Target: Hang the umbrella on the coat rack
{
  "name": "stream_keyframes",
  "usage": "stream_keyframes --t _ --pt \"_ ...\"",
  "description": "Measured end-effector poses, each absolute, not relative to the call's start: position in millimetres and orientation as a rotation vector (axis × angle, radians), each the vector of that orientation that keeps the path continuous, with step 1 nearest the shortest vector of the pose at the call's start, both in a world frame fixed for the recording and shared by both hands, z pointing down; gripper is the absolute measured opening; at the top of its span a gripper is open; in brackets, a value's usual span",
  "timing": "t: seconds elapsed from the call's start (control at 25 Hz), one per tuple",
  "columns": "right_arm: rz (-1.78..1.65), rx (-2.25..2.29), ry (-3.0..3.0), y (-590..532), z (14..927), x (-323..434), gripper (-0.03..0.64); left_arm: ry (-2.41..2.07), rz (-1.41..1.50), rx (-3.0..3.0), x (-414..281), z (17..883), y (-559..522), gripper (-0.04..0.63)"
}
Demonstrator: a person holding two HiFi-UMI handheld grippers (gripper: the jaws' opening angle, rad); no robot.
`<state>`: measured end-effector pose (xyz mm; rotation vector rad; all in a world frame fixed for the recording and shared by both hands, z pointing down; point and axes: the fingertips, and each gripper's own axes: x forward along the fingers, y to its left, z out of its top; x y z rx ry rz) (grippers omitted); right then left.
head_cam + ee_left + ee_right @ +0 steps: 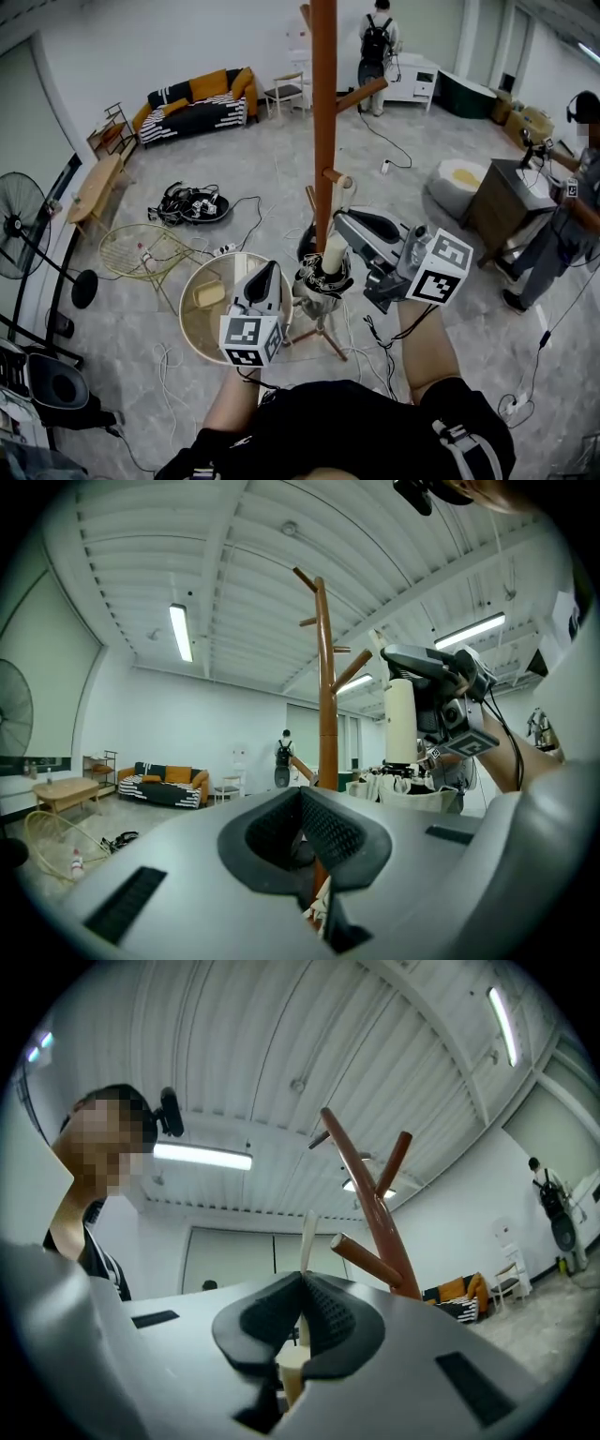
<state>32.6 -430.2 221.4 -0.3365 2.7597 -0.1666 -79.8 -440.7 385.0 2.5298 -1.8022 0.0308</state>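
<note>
While the right gripper [343, 220] is clamped on the umbrella [323, 274] by its loop [306, 1241], right beside the rack [324, 112] | left gripper [269, 274] jaws together, empty | step: hooking up, I'd say | next: slip loop over low peg [335, 175], then let go

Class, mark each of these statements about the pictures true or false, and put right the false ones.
1. The right gripper is shut on the umbrella, at its cream handle. True.
2. The umbrella hangs from a peg of the coat rack. False: the gripper holds it beside the pole, on no peg.
3. The coat rack is white. False: it is brown.
4. A round table stands on the floor near the rack's foot. True.
5. Nobody else is in the room. False: a person with a backpack stands by the far wall.
</note>
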Motion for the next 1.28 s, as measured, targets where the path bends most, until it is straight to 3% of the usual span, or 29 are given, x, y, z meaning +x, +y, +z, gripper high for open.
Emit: stream_keyframes --t 0.64,1.28 --pt "-0.412 -0.337 2.619 -480.1 262.7 32.6 0.017 -1.769 0.084 2.518 -98.7 411.8 -459.4 0.017" --pt "-0.114 -0.888 2.646 -503.9 287.3 56.8 0.042 -1.738 0.098 2.507 -92.2 428.4 -465.1 0.017"
